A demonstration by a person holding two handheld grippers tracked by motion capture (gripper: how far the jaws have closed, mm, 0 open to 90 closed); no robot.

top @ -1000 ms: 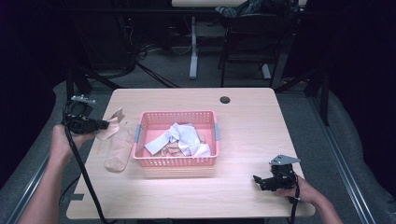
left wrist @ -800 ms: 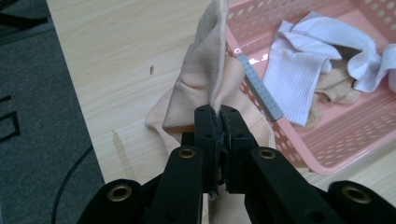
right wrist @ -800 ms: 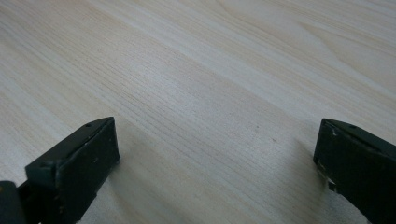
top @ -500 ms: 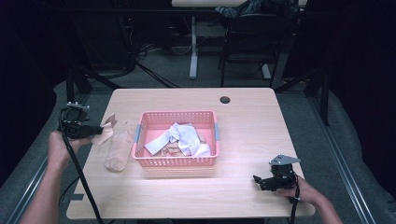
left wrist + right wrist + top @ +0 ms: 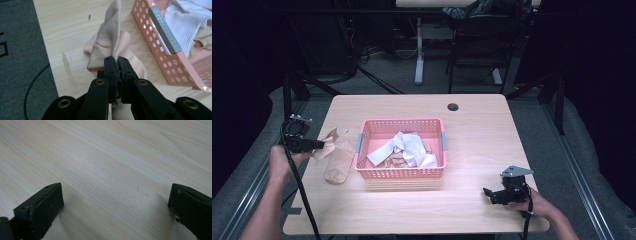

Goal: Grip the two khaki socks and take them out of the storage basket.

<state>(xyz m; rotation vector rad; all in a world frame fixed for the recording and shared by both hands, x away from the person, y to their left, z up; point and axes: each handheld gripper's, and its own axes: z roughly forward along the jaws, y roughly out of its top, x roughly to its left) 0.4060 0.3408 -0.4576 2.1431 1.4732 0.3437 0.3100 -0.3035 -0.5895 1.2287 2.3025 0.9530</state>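
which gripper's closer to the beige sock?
Left. The left gripper is clamped on the beige sock, left of the basket; the right gripper rests open near the table's front right.

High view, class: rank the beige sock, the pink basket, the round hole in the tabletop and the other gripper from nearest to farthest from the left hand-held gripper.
1. Beige sock: clamped in the left hand-held gripper, left of the basket.
2. Pink basket: mid-table, right of the sock.
3. Round hole: far edge of the table.
4. Right hand-held gripper: near right corner, jaws open.
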